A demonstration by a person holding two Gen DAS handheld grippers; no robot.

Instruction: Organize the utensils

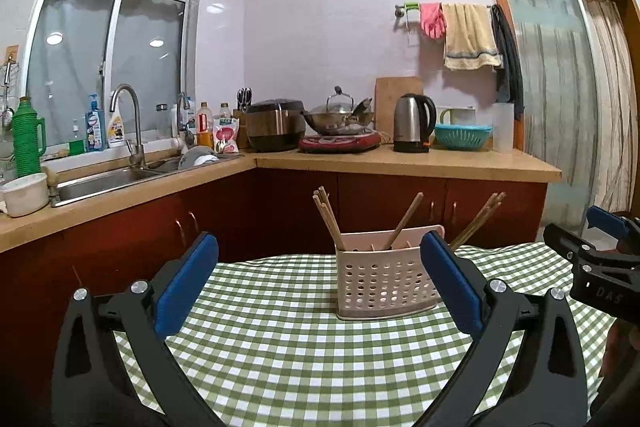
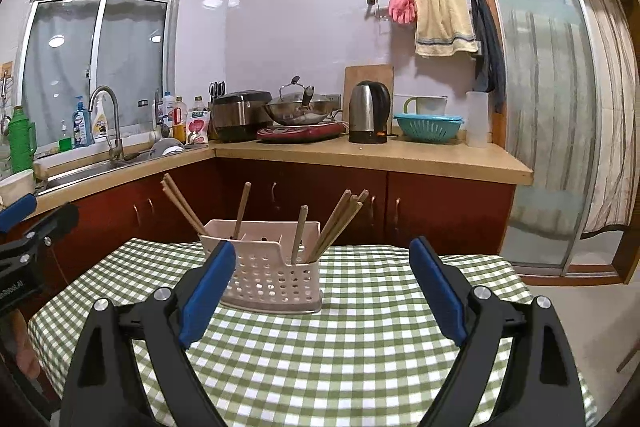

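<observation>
1. Viewing along both tools: the left tool (image 1: 318, 273) has its blue pads spread wide with nothing between them; the right tool (image 2: 322, 277) is likewise spread wide and empty.
2. Task object: a pale pink perforated utensil holder (image 2: 276, 277) stands upright on the bench (image 2: 360, 355), which is covered with a green-and-white checked cloth. It sits toward the far side of the bench, ahead of both tools and touched by neither.
3. Contents: wooden chopsticks (image 2: 182, 203) lean out of the left compartment in a bundle; a second bundle (image 2: 340, 219) fans out of the right end. Two single wooden handles stand between them, one (image 2: 242, 205) toward the left, one (image 2: 298, 233) right of centre. What kind of utensils these are cannot be told; only the stems show.
4. No loose utensils lie on the visible cloth in either wrist view.
5. Judgement on progress: task looks complete or very nearly so, since every utensil in view is already in the holder. Bench corners hidden behind the tools cannot be checked.
6. Remaining, if anything: confirm no stray piece lies out of view; the leaning bundles could be straightened.
</observation>
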